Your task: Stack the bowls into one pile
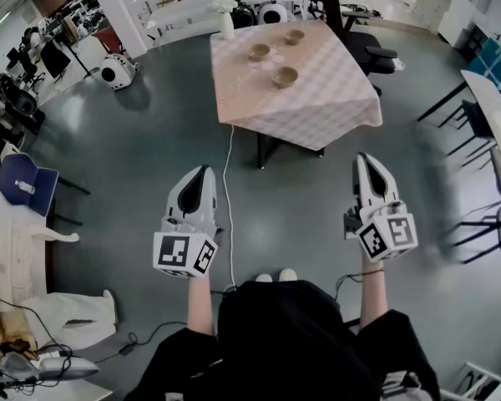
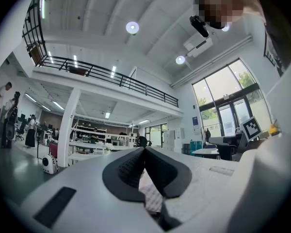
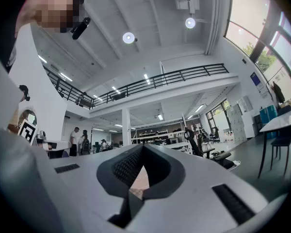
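Bowl contents too small to read, and in both gripper views only a sliver of checked cloth showed past the pads. Three bowls [image 1: 285, 76] sat apart on the table [image 1: 317, 98], w/ a white vase [image 1: 225, 23] at its far-left corner. A cable [image 1: 228, 190] crossed the floor. Left gripper [image 1: 202, 172] & right gripper [image 1: 363, 159], both clenched on nothing, were held out near level, well short of the table.

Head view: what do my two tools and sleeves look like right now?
Both the left tool and right tool are white, tapered shells with black inner pads. Each carries a white cube with black square markers at its rear. The person wears a black top; forearms are uncovered.
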`<state>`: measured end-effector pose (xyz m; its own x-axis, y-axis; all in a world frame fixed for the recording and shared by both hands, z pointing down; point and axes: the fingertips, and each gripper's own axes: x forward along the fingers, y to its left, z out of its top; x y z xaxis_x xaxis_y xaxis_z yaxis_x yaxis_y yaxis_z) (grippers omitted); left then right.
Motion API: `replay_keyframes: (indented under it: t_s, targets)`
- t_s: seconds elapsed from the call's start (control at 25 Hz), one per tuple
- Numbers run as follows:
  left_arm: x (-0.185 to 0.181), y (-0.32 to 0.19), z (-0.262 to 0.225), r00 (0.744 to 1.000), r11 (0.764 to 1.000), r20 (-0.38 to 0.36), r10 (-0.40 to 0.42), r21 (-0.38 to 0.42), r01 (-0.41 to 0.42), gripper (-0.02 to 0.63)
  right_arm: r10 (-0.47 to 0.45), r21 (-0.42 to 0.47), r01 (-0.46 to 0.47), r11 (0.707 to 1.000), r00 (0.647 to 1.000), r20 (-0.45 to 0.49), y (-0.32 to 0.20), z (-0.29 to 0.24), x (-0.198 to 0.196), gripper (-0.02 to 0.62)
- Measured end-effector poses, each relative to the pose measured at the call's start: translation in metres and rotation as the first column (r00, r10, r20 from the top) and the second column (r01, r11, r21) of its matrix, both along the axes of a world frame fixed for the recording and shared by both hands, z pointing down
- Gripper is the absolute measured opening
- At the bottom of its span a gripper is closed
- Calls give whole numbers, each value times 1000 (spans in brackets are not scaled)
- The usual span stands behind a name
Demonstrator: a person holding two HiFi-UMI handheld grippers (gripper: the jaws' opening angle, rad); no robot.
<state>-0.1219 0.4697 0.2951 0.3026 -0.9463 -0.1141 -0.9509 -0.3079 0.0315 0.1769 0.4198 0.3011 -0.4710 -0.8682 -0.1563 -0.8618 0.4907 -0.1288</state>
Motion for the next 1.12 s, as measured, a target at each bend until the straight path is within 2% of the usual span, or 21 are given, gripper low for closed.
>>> replay_keyframes:
  t_s: [0.44, 0.92, 1.12]
  targets:
    - [2, 0, 8, 1000, 1000, -20, -17, -13, 16, -3, 0, 12, 0, 1000, 1000, -11, -2, 4, 5, -11]
    - [44, -13, 28, 999, 998, -30, -17, -66, 15, -3, -64, -12, 64, 998, 998, 4, -24, 20, 23, -9]
    - [46, -32, 31, 999, 996, -30, -35, -83, 33, -3, -79, -23, 79, 997, 997, 19, -44, 26, 25, -9]
